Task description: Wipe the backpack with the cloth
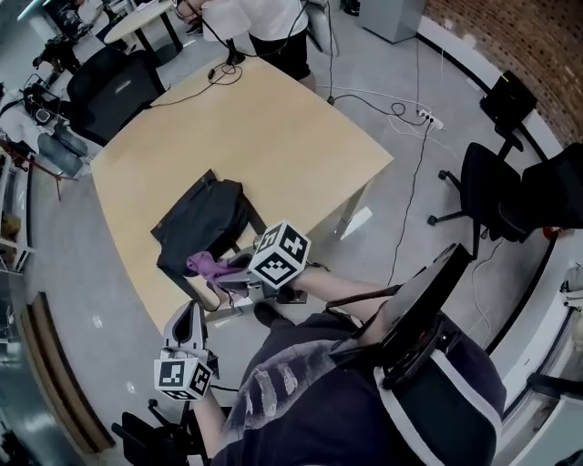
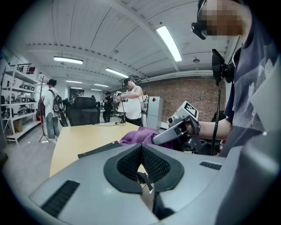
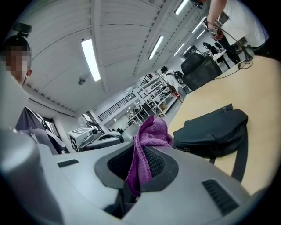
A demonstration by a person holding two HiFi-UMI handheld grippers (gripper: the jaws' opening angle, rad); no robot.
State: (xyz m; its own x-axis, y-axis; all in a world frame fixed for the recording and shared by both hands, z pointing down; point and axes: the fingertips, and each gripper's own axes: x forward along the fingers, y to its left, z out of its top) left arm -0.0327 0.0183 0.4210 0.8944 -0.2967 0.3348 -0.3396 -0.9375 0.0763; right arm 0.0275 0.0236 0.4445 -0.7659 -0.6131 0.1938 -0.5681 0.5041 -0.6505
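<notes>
Right tool (image 3: pixel 141 154) is clamped down on the purple cloth (image 3: pixel 148 138). The cloth is pinched between the pads, with one bunch sticking up past the tips and a tail hanging back toward the tool's body. The black backpack (image 1: pixel 202 217) lies flat on the tan surface (image 1: pixel 301 136), just ahead of that tool and a bit off to its right. From the head view the cloth's loose end sits at the backpack's near edge. It looks like it's touching, but I can't swear to it.

Left tool (image 1: pixel 189 317) is squeezed closed with nothing in it, pads pressed together. It hangs off the near edge of the surface, over the floor (image 1: pixel 109 309), apart from the backpack, and its tips point toward the right tool.

Way past the backpack, at the far end of the surface, a person (image 1: pixel 273 27) in a white top stands next to some black cables (image 1: pixel 223 73).
</notes>
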